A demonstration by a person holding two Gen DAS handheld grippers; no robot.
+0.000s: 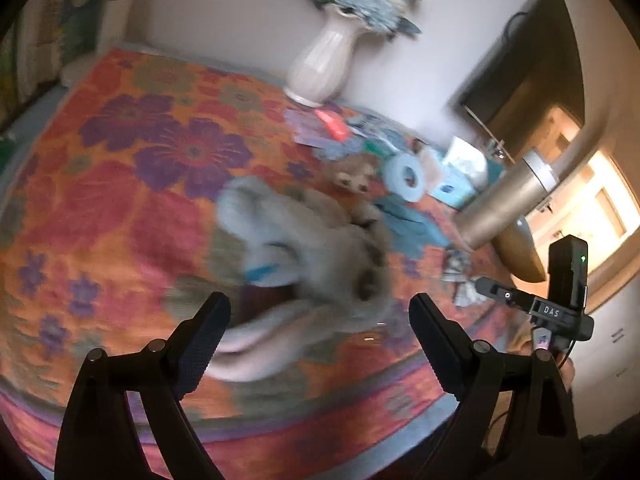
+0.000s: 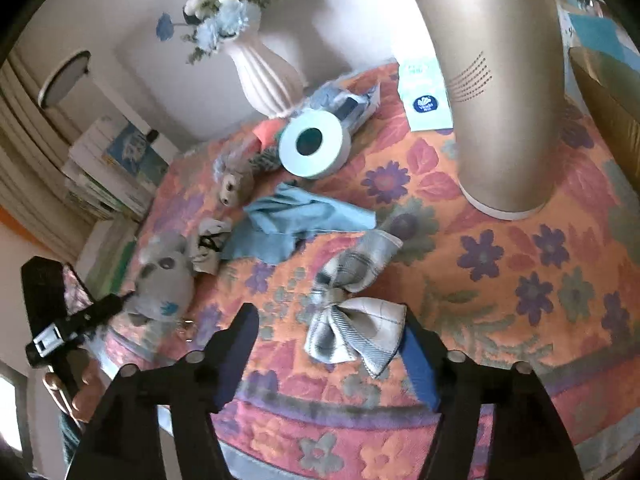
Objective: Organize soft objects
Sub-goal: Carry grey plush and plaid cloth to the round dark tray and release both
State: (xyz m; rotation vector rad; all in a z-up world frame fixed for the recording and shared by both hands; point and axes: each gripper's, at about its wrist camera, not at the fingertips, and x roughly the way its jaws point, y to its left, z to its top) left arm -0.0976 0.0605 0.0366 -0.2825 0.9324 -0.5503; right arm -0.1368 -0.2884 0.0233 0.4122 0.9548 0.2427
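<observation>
A grey plush toy with a blue tag lies on the floral tablecloth, blurred. My left gripper is open just in front of it, jaws either side of its near end, not gripping. The plush also shows in the right wrist view. A plaid fabric bow lies right before my open right gripper, its lower loop between the fingers. A blue cloth, a small hedgehog plush and a small white cloth lie further back.
A white vase with blue flowers stands at the back. A tall gold cylinder stands on the right. A paper roll, a tissue pack and small clutter lie near the wall. The table edge is close below the grippers.
</observation>
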